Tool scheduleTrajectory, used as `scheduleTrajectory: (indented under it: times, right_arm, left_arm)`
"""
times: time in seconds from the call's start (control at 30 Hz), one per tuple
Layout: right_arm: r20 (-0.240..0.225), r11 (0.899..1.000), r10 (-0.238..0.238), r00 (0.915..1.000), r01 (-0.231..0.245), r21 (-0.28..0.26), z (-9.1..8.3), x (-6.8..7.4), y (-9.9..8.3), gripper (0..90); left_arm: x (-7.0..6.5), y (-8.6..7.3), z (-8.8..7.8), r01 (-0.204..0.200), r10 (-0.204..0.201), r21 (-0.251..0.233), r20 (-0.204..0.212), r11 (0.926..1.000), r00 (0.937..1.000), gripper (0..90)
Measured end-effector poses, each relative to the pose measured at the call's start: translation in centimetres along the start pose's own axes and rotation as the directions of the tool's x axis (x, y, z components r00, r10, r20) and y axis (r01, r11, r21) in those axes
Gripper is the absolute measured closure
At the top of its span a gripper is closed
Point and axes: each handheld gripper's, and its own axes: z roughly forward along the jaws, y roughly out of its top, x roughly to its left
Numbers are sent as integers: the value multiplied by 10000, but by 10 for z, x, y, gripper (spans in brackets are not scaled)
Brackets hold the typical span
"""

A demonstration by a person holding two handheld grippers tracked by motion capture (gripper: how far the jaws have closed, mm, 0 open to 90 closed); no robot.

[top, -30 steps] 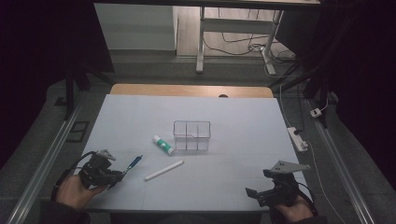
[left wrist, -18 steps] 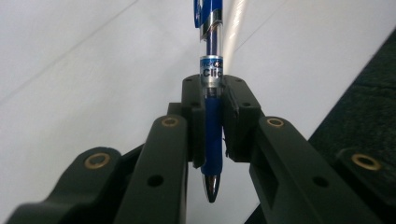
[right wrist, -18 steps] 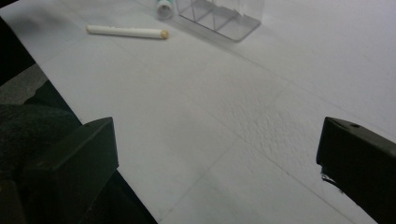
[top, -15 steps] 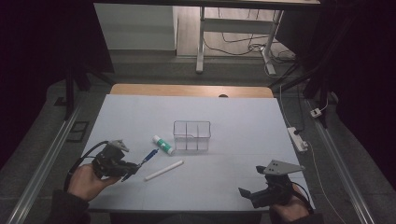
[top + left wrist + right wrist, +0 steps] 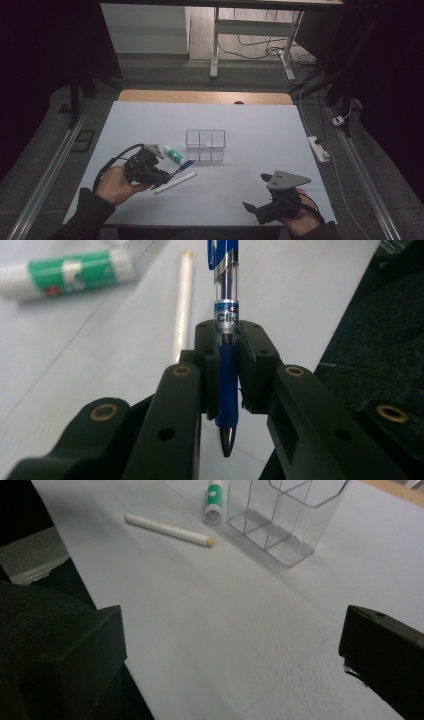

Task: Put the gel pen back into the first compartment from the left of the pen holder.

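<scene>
White stick (image 5: 169, 530) lies beside clear organizer (image 5: 285, 520).

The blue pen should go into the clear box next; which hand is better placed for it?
Left. The left gripper is shut on the blue click pen, near the clear plastic divided box. The right gripper is open and empty, at the table's near edge.

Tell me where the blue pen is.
The blue pen is clamped in the left gripper, at the high view's lower left, beside the white marker and glue stick.

Place: a lab-like recording room
Desk: white desk (image 5: 250, 125), dark surround
12 o'clock: metal frame legs (image 5: 216, 45), loose cables (image 5: 260, 50) on floor
3 o'clock: power strip (image 5: 320, 148)
</scene>
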Motion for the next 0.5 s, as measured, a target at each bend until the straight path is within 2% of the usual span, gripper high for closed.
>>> scheduleTrajectory:
  times: [0.13, 0.27, 0.5]
  right_arm:
    - [189, 9990, -424, 9989, 421, 135, 6, 6, 8, 0]
    - [147, 9967, -781, 9968, 777, 249, 12, 10, 15, 0]
    - [353, 9847, -1685, 9851, 1666, 512, 26, 19, 26, 0]
  left_arm:
    - [-5, 13, 5, -286, 285, 52, 202, 9996, 9994, 797]
    - [-9, 25, 9, -613, 605, 250, 348, 9978, 9976, 797]
    - [-15, 40, 19, -916, 876, 641, 633, 9937, 9941, 797]
